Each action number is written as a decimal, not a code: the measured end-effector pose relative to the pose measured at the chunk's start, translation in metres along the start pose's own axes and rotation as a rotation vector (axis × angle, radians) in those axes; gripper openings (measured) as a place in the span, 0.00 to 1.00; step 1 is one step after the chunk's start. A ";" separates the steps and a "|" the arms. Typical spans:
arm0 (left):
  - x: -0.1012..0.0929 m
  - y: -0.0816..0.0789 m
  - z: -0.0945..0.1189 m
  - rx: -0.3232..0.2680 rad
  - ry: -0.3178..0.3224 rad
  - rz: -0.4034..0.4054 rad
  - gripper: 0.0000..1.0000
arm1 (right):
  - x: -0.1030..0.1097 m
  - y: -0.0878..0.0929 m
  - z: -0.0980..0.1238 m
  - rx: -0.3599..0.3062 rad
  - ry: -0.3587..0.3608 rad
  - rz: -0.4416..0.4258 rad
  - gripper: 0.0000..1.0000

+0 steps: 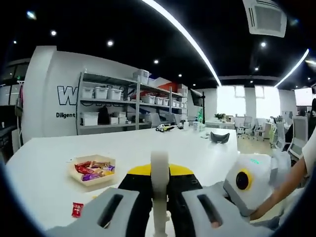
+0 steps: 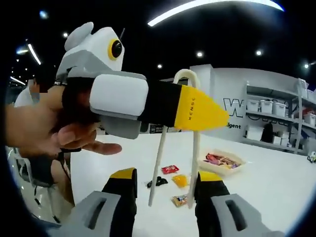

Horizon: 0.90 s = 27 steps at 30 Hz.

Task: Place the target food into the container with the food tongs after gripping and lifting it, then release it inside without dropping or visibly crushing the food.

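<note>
My left gripper point(image 1: 159, 174) is shut on white food tongs point(image 1: 159, 190), seen edge-on between its yellow-tipped jaws. In the right gripper view the left gripper point(image 2: 197, 111) comes in from the left, held by a hand, with the tongs point(image 2: 193, 148) hanging legs-down over the table. Below the tong tips lie small snack packets: a red one point(image 2: 170, 169), a black one point(image 2: 157, 182), an orange one point(image 2: 180, 180) and another point(image 2: 180, 200). A shallow beige container point(image 2: 222, 162) point(image 1: 94, 170) holds several wrapped candies. My right gripper point(image 2: 167, 177) is open, its jaws on either side of the tong legs.
The long white table point(image 1: 148, 143) runs toward grey shelving point(image 1: 128, 106) with bins at the back. A red packet point(image 1: 77, 209) lies near the container. The right gripper point(image 1: 247, 183), held by a hand, stands at the right. Office chairs point(image 1: 291, 136) stand far right.
</note>
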<state>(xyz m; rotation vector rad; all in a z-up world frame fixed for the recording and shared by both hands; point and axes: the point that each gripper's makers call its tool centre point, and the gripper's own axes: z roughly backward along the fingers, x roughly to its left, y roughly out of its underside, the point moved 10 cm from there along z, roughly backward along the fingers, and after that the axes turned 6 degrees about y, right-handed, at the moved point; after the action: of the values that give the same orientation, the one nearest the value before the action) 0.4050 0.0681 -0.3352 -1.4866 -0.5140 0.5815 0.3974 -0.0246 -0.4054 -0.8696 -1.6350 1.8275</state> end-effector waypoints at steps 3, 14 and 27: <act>-0.001 0.000 0.001 -0.002 0.003 -0.001 0.07 | -0.003 0.000 0.000 0.009 0.017 0.003 0.32; -0.005 0.008 -0.002 0.009 0.007 -0.089 0.09 | -0.004 0.007 -0.006 0.052 0.033 -0.075 0.08; 0.032 0.004 0.035 -0.013 -0.118 -0.068 0.50 | -0.028 0.011 -0.018 0.038 0.032 -0.247 0.11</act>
<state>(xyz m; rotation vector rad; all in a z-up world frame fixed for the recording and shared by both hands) 0.4066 0.1148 -0.3390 -1.4471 -0.6584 0.6158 0.4296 -0.0355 -0.4144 -0.6447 -1.6048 1.6597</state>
